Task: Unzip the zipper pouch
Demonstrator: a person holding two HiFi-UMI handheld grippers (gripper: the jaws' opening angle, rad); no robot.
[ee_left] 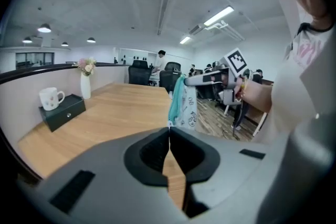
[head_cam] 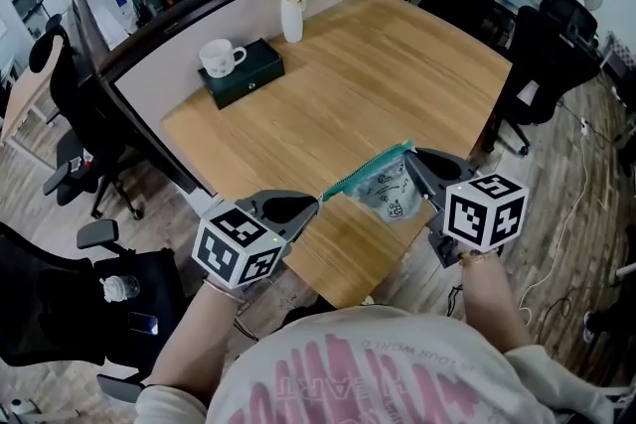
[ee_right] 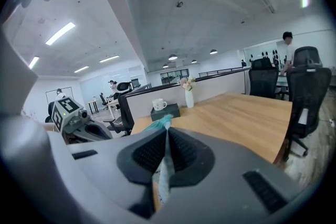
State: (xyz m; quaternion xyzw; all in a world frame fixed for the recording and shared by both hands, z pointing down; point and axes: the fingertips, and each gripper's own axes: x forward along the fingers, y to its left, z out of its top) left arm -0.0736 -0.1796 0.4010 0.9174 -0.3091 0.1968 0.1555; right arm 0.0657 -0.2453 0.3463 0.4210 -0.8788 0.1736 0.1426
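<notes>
**Pouch held aloft over the table's near corner**

At the left, black office chairs [head_cam: 75,129] are crowded close to the left edge of the wooden table [head_cam: 397,65]. Its far side is closed off by a curved partition [head_cam: 169,40]. A black box [head_cam: 241,74] bearing a white mug [head_cam: 221,57], and a white vase [head_cam: 291,15] of flowers, are set beside that partition. Open tabletop is spread from them to the near corner.

The left gripper [head_cam: 314,204] is seen with its jaws brought together, and only the small pale zipper pull [ee_left: 170,124] is pinched at their tips. From there the teal zipper [head_cam: 363,172] is stretched up and rightward along the top of the zipper pouch [head_cam: 390,192]. The pouch is held in the air above the table's near corner. Its right end is clamped between the closed jaws of the right gripper [head_cam: 412,156]. More chairs [head_cam: 542,65] are ranged past the table's right edge.

Square black-and-white markers are carried on each gripper's cube [head_cam: 237,251]. Dark print is seen on the pale pouch, too small to be read.
</notes>
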